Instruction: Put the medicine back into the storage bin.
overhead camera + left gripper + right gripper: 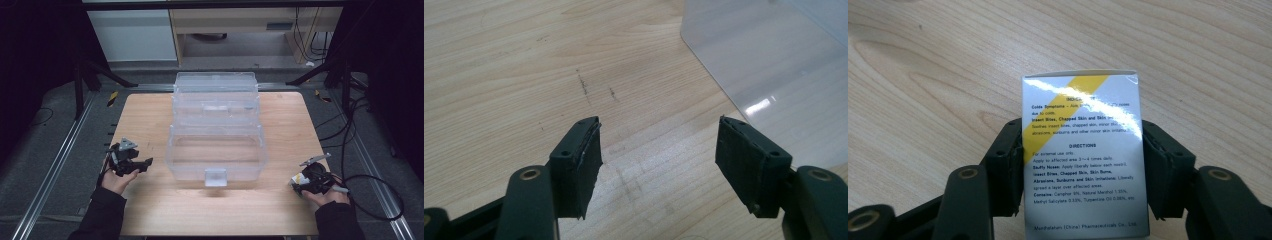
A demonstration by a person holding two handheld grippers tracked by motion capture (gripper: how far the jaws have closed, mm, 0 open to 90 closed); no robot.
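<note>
Storage box [216, 131] mid-table [150, 200]; carton [1083, 150] at its right, near edge.

The white-and-yellow box [1083, 155] between the right gripper's fingers [1005, 165] runs off the bottom edge; glare blurs its upper print, and the bottom line is too small to read.

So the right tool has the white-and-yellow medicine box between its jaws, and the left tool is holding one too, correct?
Not quite. The left tool holds nothing: the left gripper view shows its jaws open over bare wooden table. The right tool does have the medicine box between its jaws.
</note>
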